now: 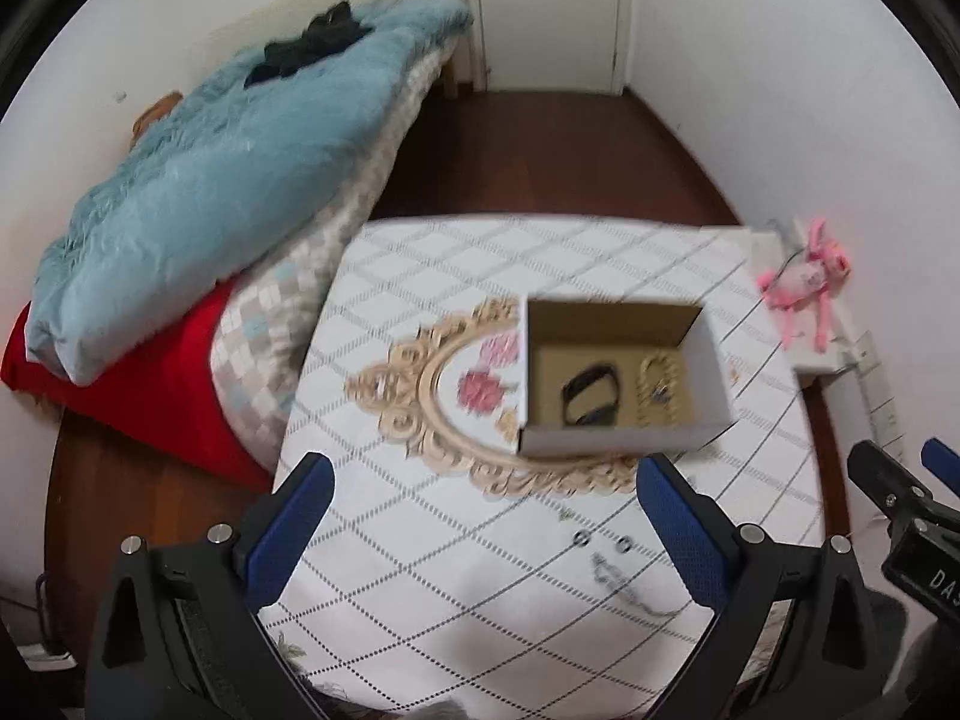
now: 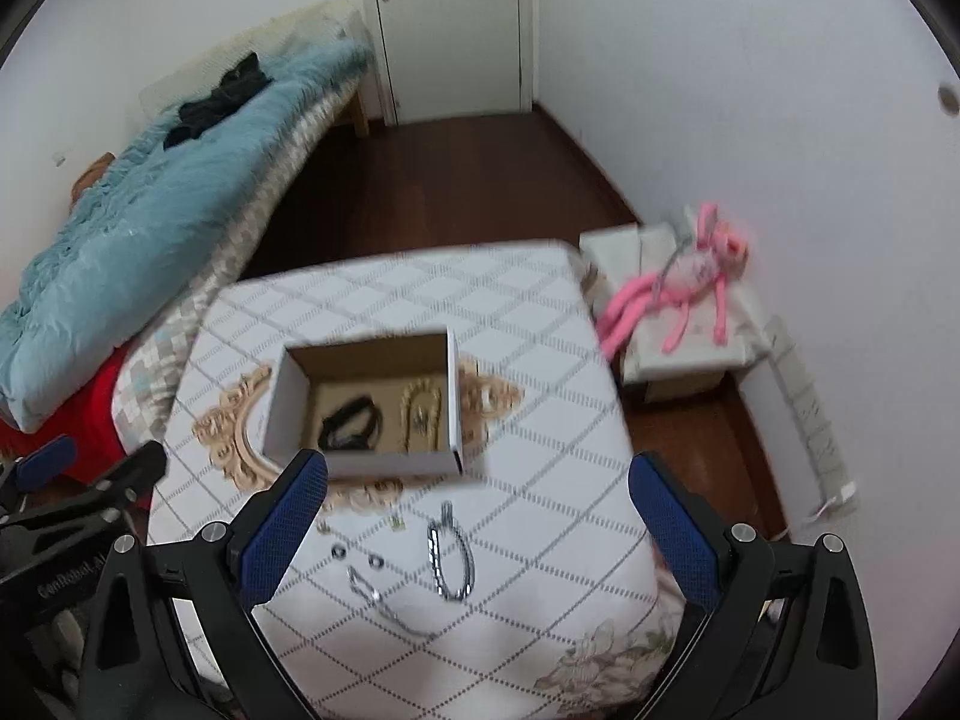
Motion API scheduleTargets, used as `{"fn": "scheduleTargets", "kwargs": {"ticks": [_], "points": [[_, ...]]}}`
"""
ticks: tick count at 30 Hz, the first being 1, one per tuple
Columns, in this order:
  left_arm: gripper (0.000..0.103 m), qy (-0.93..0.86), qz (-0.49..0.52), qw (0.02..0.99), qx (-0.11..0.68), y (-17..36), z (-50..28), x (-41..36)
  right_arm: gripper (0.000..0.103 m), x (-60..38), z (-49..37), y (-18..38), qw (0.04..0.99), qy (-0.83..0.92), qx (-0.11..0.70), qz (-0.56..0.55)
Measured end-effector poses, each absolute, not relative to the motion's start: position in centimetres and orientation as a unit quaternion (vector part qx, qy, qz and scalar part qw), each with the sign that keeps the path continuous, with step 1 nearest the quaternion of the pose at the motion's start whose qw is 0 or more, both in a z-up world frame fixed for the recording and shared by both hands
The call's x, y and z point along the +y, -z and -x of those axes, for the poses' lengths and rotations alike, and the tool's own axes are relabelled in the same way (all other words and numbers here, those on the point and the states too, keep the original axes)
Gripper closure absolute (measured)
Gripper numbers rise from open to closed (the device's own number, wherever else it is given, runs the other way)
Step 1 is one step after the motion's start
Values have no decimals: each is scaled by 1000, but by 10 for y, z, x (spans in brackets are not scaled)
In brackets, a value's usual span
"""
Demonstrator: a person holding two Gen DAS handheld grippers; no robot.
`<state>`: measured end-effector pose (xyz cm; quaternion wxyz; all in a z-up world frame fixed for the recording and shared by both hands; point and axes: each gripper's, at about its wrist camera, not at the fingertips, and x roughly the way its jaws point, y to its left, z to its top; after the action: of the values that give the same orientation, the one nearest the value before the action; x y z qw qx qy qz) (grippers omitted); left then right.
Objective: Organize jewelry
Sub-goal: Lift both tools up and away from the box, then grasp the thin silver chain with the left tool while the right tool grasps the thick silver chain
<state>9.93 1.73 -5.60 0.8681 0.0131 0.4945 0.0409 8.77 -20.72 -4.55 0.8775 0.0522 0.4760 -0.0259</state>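
Note:
An open white cardboard box (image 1: 624,441) (image 2: 282,414) sits on a small table with a white diamond-patterned cloth (image 1: 456,588) (image 2: 540,360). Inside lie a black bracelet (image 1: 591,399) (image 2: 353,423) and a gold chain (image 1: 660,390) (image 2: 421,411). On the cloth in front of the box lie a silver chain bracelet (image 2: 451,558), two small rings (image 2: 357,556) (image 1: 602,540) and a thin silver necklace (image 2: 384,600) (image 1: 624,582). My left gripper (image 1: 486,531) and right gripper (image 2: 477,531) both hover open above the near part of the table, holding nothing.
A bed with a light blue blanket (image 1: 198,192) (image 2: 120,222) and red cover (image 1: 138,384) runs along the left wall. A pink plush toy (image 1: 807,282) (image 2: 678,282) lies on a white box at the right wall. Dark wood floor and a white door (image 2: 450,24) lie beyond.

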Motion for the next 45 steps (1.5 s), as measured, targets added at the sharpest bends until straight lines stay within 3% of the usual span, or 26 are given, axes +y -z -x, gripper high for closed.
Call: {"fn": "scheduleTargets", "kwargs": {"ticks": [4, 6, 13, 18, 19, 20, 37, 39, 40, 42, 43, 44, 45], "points": [[0, -54, -10, 842, 536, 103, -100, 24, 4, -217, -94, 107, 845, 24, 530, -72], [0, -56, -9, 830, 555, 125, -99, 26, 19, -219, -96, 141, 825, 22, 559, -79], [3, -39, -7, 797, 603, 173, -91, 22, 36, -211, -96, 229, 779, 15, 621, -90], [4, -4, -6, 790, 613, 185, -84, 7, 64, -196, -90, 241, 785, 21, 618, -31], [12, 3, -5, 788, 616, 187, -84, 2, 70, -193, -88, 241, 788, 15, 615, -20], [19, 12, -4, 785, 620, 189, -83, -2, 96, -193, -86, 242, 789, 12, 614, -17], [22, 52, -35, 762, 645, 213, -88, -58, 95, -258, -68, 245, 782, 60, 617, -72], [39, 55, -40, 759, 647, 215, -88, -63, 95, -256, -71, 245, 783, 61, 616, -69], [52, 55, -41, 756, 651, 218, -87, -67, 95, -253, -71, 245, 783, 61, 616, -69], [62, 58, -52, 763, 641, 215, -86, -71, 95, -254, -72, 245, 782, 60, 616, -73], [74, 62, -54, 765, 639, 214, -86, -73, 95, -255, -71, 244, 782, 60, 616, -74], [94, 64, -55, 765, 638, 213, -87, -74, 95, -254, -71, 244, 782, 60, 616, -74], [99, 68, -52, 764, 639, 213, -89, -73, 95, -255, -72, 245, 782, 60, 616, -74]]}}
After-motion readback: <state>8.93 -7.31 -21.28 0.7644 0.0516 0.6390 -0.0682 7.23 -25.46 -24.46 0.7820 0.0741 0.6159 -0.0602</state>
